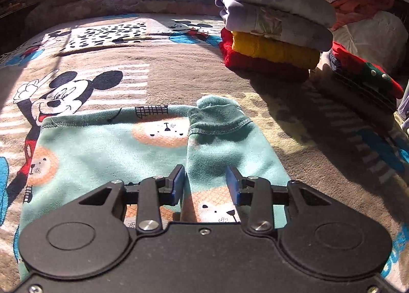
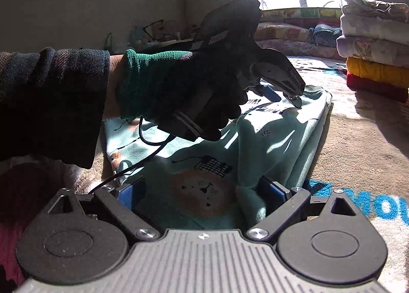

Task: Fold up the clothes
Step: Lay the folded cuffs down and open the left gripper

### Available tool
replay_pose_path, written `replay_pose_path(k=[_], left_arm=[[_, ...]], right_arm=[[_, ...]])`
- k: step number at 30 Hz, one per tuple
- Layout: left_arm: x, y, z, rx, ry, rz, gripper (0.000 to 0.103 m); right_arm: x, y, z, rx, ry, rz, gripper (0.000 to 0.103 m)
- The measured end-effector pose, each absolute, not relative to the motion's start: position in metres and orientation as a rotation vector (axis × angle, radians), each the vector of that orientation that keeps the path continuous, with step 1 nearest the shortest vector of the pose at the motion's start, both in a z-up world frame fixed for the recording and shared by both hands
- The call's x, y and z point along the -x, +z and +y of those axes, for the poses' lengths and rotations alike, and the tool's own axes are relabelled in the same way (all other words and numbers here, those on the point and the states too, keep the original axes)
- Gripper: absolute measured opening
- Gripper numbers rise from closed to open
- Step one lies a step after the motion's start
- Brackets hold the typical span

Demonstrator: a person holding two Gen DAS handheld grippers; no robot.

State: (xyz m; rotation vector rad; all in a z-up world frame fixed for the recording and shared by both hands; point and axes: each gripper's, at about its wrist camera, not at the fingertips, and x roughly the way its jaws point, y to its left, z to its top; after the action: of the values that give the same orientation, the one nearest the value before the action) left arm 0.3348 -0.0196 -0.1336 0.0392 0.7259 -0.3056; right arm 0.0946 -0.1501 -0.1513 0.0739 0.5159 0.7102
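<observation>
teal lion-print garment (image 1: 107, 149) spread flat on the mickey mouse blanket (image 1: 179, 70), one sleeve (image 1: 225, 137) doubled back over the body with its cuff bunched at the far end. left gripper (image 1: 205, 181) poised low over that sleeve, blue pads (image 1: 179, 185) parted to either side of the sleeve's width, nothing pinched between them. only in the left wrist view: a smaller dark and red folded pile (image 1: 363, 80) to the right of the tall stack of folded clothes (image 1: 276, 24).

only in the right wrist view: a gloved hand (image 2: 194, 88) with a green cuff gripping the left gripper's handle above the garment, a dark sleeve (image 2: 51, 103) behind it, a black cable (image 2: 150, 139) trailing down. right gripper (image 2: 202, 190) wide open at the garment's near edge, a raised fold of teal cloth (image 2: 255, 165) against its right pad, not clamped.
</observation>
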Motion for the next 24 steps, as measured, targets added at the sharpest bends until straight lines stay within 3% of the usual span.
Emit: replay_pose_path(k=[8,24], left_arm=[[-0.343,-0.113,-0.042,-0.156,-0.332,0.637,0.034],[-0.383,-0.144,-0.067,-0.219,-0.314,0.751,0.040]], right_arm=[[-0.092,-0.158,-0.149,-0.140,0.707,0.504,0.094],[-0.074,-0.154,-0.145,-0.129,0.696,0.581,0.094]])
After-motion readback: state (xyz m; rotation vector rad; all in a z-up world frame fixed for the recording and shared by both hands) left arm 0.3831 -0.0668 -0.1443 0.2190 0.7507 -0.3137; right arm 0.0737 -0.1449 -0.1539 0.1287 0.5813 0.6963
